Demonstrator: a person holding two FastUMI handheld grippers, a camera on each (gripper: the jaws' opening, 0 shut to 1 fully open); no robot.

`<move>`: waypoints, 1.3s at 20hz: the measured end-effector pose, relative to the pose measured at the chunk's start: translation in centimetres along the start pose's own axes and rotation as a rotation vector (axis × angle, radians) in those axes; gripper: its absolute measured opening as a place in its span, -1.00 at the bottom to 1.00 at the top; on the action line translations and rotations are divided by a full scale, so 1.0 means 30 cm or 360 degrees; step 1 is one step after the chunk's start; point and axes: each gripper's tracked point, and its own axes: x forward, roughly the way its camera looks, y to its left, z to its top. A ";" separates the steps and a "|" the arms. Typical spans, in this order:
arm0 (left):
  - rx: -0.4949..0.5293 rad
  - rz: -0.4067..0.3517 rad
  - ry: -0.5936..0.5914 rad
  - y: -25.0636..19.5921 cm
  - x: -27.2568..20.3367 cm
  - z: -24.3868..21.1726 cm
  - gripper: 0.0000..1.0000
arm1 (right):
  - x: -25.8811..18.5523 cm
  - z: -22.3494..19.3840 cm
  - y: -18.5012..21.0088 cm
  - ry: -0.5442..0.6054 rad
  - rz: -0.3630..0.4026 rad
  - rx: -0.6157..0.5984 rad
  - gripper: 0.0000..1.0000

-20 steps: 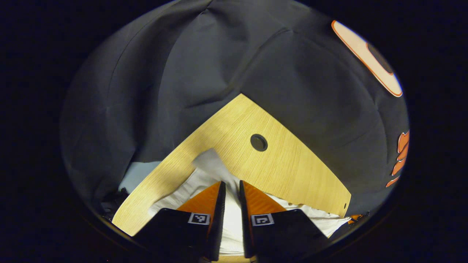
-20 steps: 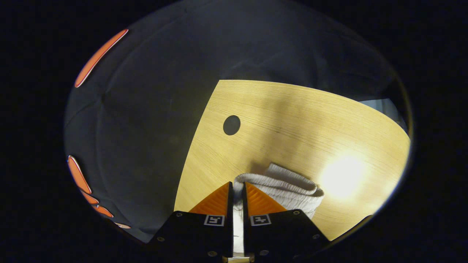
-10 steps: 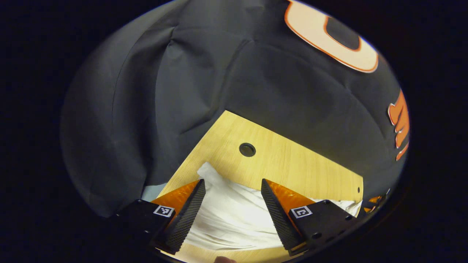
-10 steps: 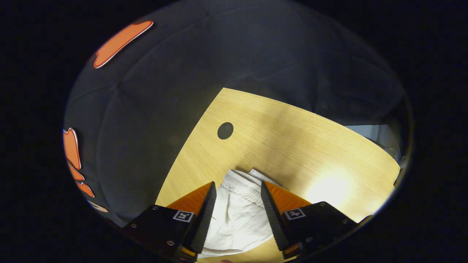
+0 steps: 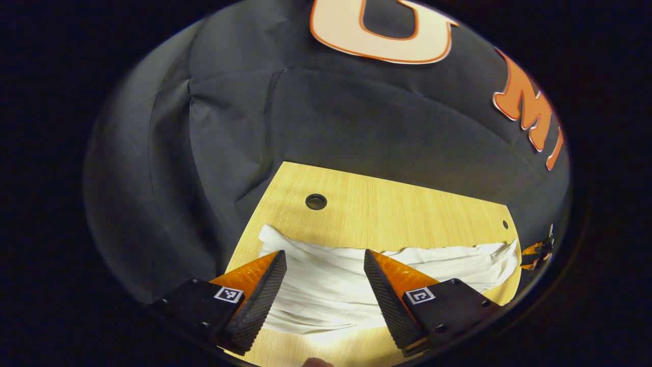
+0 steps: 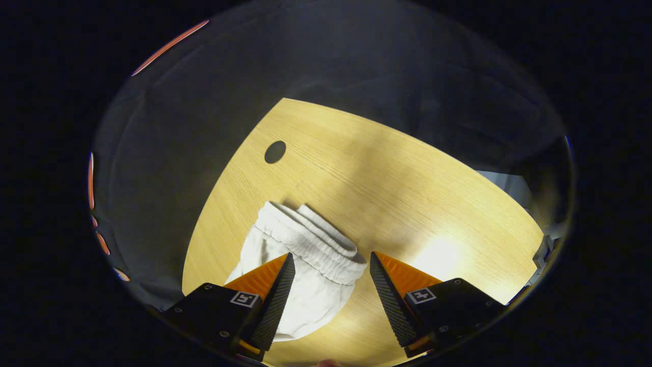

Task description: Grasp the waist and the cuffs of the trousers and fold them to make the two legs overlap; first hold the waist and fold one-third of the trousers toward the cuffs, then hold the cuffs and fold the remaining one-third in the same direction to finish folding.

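White trousers (image 5: 387, 267) lie in a long strip across the wooden table (image 5: 407, 204) in the left gripper view, creased along their length. My left gripper (image 5: 325, 283) stands open above the cuff end of the strip, with cloth showing between its fingers but not held. In the right gripper view the elastic waist (image 6: 305, 239) of the trousers (image 6: 310, 295) lies bunched on the table (image 6: 387, 183). Just above that waistband my right gripper (image 6: 331, 283) is open, fingers apart and touching nothing.
A round cable hole (image 5: 316, 202) sits in the tabletop beyond the trousers, also seen as the hole (image 6: 275, 152) in the right gripper view. The other gripper (image 5: 537, 251) shows at the far right end of the trousers. The black cloth wall (image 5: 326, 117) rises close behind the table.
Both grippers opened and let go of the trousers, then rose and pulled back. The trousers now lie flat on the table, more of their length in view.
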 end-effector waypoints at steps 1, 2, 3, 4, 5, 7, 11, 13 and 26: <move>0.0020 -0.0007 -0.0010 -0.018 -0.016 -0.001 0.99 | 0.013 -0.003 -0.007 0.0009 0.0010 0.0010 0.81; 0.0034 -0.0021 -0.0018 -0.034 -0.040 -0.003 0.99 | 0.032 0.000 -0.008 0.0008 0.0026 0.0030 0.82; 0.0047 -0.0026 -0.0022 -0.050 -0.061 -0.008 0.99 | 0.045 0.001 -0.013 0.0009 0.0034 0.0058 0.82; 0.0063 -0.0026 -0.0023 -0.067 -0.082 -0.013 1.00 | 0.064 0.009 -0.016 0.0002 0.0048 0.0083 0.82; 0.0078 -0.0025 -0.0027 -0.082 -0.102 -0.020 1.00 | 0.077 0.007 -0.016 0.0005 0.0057 0.0101 0.82; 0.0106 -0.0020 -0.0027 -0.107 -0.130 -0.030 0.99 | 0.096 0.007 -0.023 0.0013 0.0067 0.0121 0.82; 0.0113 -0.0015 -0.0013 -0.152 -0.154 -0.068 1.00 | 0.127 -0.001 -0.006 0.0020 0.0112 0.0142 0.80; 0.0115 -0.0005 -0.0018 -0.166 -0.171 -0.081 0.99 | 0.139 0.009 0.007 -0.0004 0.0139 0.0142 0.71; 0.0049 -0.0078 -0.0051 -0.364 -0.286 -0.239 0.99 | 0.101 0.024 0.019 -0.0154 0.0261 0.0192 -0.80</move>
